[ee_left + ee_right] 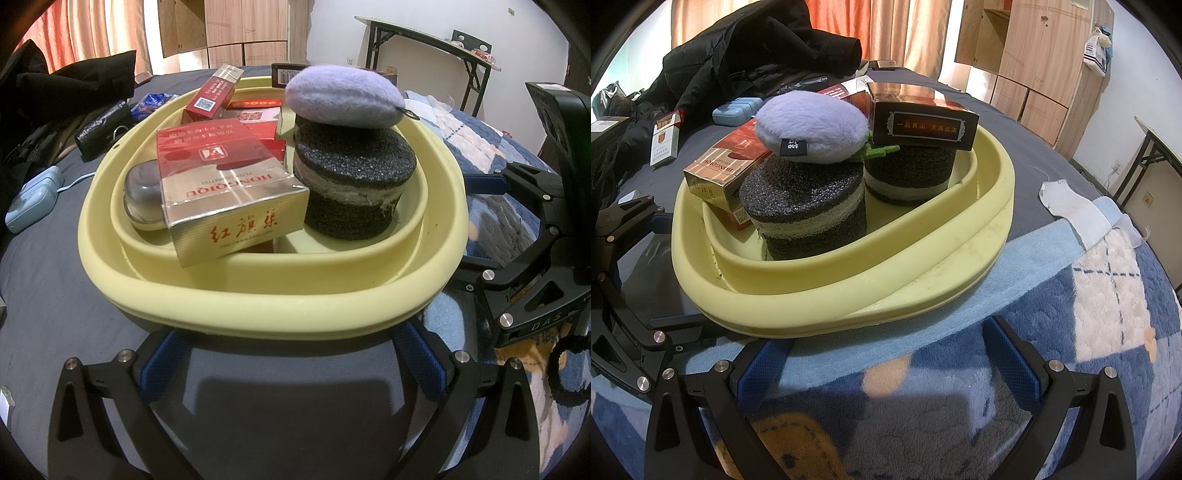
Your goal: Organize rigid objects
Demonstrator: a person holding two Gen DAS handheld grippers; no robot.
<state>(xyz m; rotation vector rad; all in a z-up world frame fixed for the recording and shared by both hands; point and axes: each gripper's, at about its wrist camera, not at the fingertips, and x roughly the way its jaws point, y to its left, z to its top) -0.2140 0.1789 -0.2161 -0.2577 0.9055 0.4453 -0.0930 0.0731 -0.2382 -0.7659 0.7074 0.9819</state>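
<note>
Yellow basin [273,295] sits at 12 o'clock of both grippers, piled with a red-gold carton [229,192] and foam rounds [351,184]. Left gripper [291,354] and right gripper [886,354] spread, empty. Carton: light, stiff, slick; grasp its long sides.

Bed with dark grey sheet [55,295]; blue plaid fleece blanket [1089,350] under right tongs. Yellow basin [258,302] sits just ahead of both tongs. Beyond it: black jacket [738,55], light-blue case [737,107], open cigarette pack [665,142], white cloth [1071,210].
</note>
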